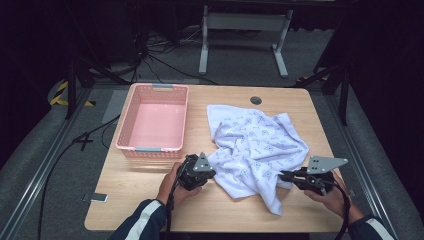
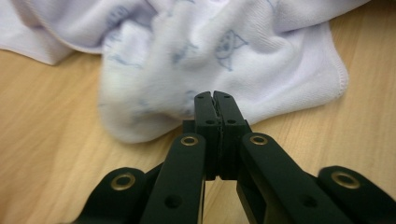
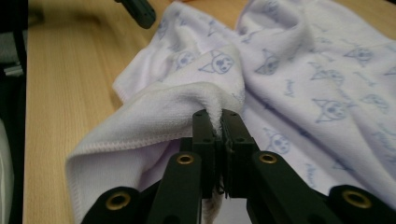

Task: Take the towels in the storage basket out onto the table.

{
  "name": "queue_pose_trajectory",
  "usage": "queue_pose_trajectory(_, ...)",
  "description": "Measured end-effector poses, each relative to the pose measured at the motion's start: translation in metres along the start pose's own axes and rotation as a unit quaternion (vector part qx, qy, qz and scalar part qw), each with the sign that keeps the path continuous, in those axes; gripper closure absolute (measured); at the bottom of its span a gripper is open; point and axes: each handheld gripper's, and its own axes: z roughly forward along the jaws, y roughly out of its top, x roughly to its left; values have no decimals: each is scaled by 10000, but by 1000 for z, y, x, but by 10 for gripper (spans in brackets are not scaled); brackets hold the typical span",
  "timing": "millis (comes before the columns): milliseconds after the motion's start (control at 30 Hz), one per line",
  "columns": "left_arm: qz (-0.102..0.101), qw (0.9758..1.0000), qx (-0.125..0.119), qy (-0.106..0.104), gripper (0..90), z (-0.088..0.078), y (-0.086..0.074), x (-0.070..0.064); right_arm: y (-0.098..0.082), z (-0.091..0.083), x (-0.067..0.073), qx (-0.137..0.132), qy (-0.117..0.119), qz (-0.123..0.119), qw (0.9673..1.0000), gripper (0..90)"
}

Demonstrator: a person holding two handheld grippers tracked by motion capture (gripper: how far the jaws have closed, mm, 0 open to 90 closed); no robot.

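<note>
High view: the towel [image 1: 255, 145] lies crumpled right of the basket [image 1: 155, 120]. A fold is pinched by the right gripper [image 3: 218, 122]; the left gripper [image 2: 215, 100] is closed at a hem, cloth unconfirmed. That edge could be dropped when lifted.

White towel [image 1: 255, 145] w/ blue cat print
</note>
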Motion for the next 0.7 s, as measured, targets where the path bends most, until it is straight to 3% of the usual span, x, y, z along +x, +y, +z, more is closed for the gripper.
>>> queue_pose_trajectory(67,-19,10000,-59,52,899,-6,0,0,0,-3,-2,-54,-39,36,10000,855)
queue_pose_trajectory(133,-43,9999,-124,78,899,-10,-1,0,0,-13,-9,-180,-424,195,9988,855)
queue_pose_trajectory(200,12,10000,-65,26,892,-7,1,-1,-4,-18,-22,-104,-932,395,9948,850)
queue_pose_trajectory(267,41,9999,42,-104,794,2,3,-5,-13,-19,-39,-22,-1228,795,9892,842)
queue_pose_trajectory(300,79,9998,102,-125,735,6,4,-7,-19,-17,-49,189,-1441,1009,9842,817)
queue_pose_trajectory(367,144,9996,224,-128,675,13,7,-11,-29,-12,-63,563,-1851,1183,9740,766)
queue_pose_trajectory(400,143,9996,240,-100,635,15,7,-11,-34,-10,-69,731,-1998,1255,9690,694)
queue_pose_trajectory(467,67,9993,315,-213,602,16,5,-9,-38,-10,-77,794,-2016,1477,9650,559)
queue_pose_trajectory(533,61,9992,315,-257,566,15,2,-7,-37,-14,-76,711,-2060,1521,9640,529)
queue_pose_trajectory(600,-16,9990,361,-273,528,12,-5,-5,-30,-21,-68,413,-2067,1375,9678,513)
queue_pose_trajectory(633,-55,9989,399,-235,480,12,-11,-2,-19,-26,-57,80,-1943,1257,9728,522)
queue_pose_trajectory(667,-55,9989,399,-235,461,12,-11,-2,-19,-26,-57,80,-1943,1257,9728,522)
queue_pose_trajectory(700,-99,9986,444,-277,461,12,-16,1,-13,-26,-50,-51,-1847,1125,9763,528)
